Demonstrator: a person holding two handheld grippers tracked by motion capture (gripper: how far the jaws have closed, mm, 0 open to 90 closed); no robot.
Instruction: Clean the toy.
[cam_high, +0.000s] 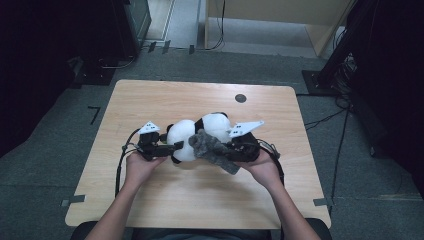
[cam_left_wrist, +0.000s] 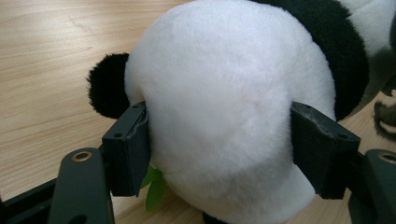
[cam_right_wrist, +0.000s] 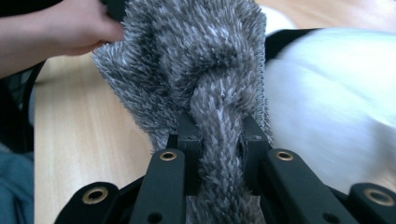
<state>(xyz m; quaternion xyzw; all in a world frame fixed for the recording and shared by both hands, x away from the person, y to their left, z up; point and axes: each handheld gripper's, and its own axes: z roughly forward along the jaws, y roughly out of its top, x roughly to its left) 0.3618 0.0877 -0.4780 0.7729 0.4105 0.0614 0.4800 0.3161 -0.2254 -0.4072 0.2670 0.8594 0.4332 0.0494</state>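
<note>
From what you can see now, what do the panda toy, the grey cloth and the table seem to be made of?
The panda toy looks like soft plush: short, dense white and black pile that dents where the left gripper squeezes it. The grey cloth seems a shaggy, long-pile fabric with a stitched hem, bunched in the right gripper. The table looks like light wood-grain laminate, matte; real wood cannot be ruled out.

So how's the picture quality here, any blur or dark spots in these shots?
High view: dim, room edges nearly black, only the light wooden table lit. Left gripper view: sharp, evenly lit on the white-and-black plush panda. Right gripper view: fuzzy grey cloth crisp, white plush behind it smeared and washed out.
</note>
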